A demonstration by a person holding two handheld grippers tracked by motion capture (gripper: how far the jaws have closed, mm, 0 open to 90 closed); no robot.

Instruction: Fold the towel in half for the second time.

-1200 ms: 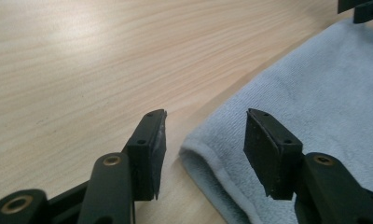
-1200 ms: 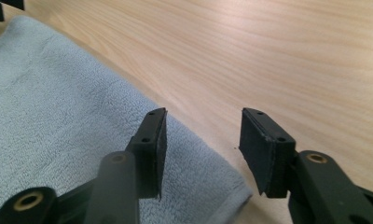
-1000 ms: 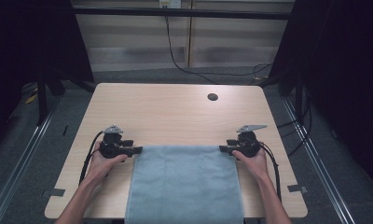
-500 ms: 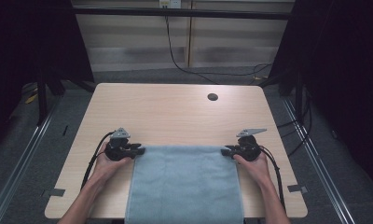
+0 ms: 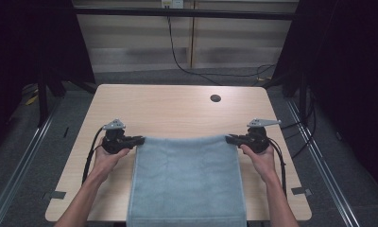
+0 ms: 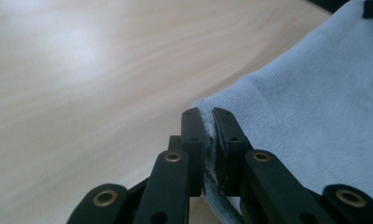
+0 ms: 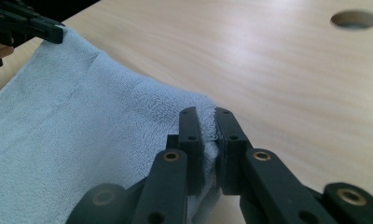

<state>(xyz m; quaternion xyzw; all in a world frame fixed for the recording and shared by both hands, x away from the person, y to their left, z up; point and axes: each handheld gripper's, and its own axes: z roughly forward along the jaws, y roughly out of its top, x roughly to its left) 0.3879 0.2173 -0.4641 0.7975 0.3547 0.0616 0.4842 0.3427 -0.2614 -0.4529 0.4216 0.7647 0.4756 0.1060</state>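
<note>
Towel [image 5: 187, 179]: far corners pinched, far edge lifted.
Left gripper [image 6: 209, 122]: just closed on left corner.
Right gripper [image 7: 209, 122]: just closed on right corner.
Left to do: fold judged not yet made.

Towel [image 5: 187, 179] near edge cut off

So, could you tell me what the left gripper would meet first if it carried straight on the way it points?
Probably the right gripper. The left gripper, shut on the towel corner, points across the table along the towel's far edge; depth is uncertain.

text: none readable | labels: none | brands: none | numbers: none | signs: none
</note>
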